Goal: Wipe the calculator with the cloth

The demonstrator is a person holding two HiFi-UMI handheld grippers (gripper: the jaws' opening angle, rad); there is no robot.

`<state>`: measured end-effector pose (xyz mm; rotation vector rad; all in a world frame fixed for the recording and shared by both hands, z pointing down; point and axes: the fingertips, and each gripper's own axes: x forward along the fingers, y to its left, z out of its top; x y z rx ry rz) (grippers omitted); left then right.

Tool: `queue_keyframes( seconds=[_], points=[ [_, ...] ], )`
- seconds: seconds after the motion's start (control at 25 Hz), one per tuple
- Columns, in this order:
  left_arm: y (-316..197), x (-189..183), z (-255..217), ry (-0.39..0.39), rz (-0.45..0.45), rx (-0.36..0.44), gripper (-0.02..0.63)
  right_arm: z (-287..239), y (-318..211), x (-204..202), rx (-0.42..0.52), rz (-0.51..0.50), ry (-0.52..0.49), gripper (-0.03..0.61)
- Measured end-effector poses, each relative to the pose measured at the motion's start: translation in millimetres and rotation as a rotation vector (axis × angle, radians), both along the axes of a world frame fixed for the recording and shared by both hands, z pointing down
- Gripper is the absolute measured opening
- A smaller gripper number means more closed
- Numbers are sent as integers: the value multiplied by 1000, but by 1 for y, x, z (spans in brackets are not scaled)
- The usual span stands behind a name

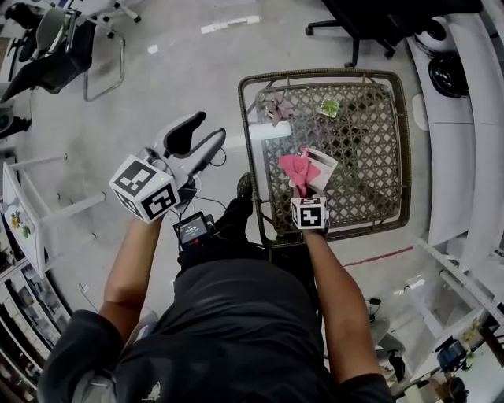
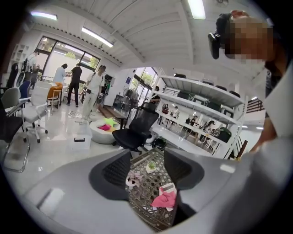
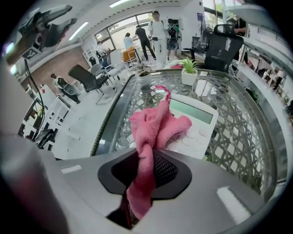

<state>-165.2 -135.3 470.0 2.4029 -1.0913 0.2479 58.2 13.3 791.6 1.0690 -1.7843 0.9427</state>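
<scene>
A white calculator [image 1: 324, 166] lies on the glass-topped wicker table [image 1: 394, 149], near its left side. A pink cloth [image 1: 298, 168] is bunched over the calculator's left part. My right gripper [image 1: 302, 187] points steeply down at it from the near side and is shut on the cloth. In the right gripper view the cloth [image 3: 155, 125] hangs out from between the jaws of the right gripper [image 3: 145, 170] and rests on the calculator [image 3: 197, 128]. My left gripper [image 1: 195, 142] is held off the table to the left, open and holding nothing. Between its jaws the left gripper [image 2: 146, 171] frames the cloth [image 2: 165, 199].
At the table's far end stand a small potted plant [image 1: 330, 106], a pinkish flower ornament [image 1: 277, 105] and a flat pale card [image 1: 270, 131]. A black office chair [image 1: 370, 24] stands beyond the table. White shelving [image 1: 461, 157] runs along the right.
</scene>
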Motion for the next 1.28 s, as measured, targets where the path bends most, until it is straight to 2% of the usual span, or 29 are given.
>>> queue_keyframes(
  seconds=[0.28, 0.6, 1.04, 1.28],
  points=[
    [5, -15, -1, 3, -20, 4, 249, 2, 3, 7, -15, -74, 53, 67],
    [6, -23, -4, 13, -25, 10, 249, 3, 10, 51, -51, -49, 139, 67],
    [-2, -22, -12, 8, -8, 23, 249, 10, 23, 125, -153, 82, 250, 71],
    [-9, -20, -20, -1, 8, 32, 249, -2, 31, 153, -198, 221, 211, 72]
  ],
)
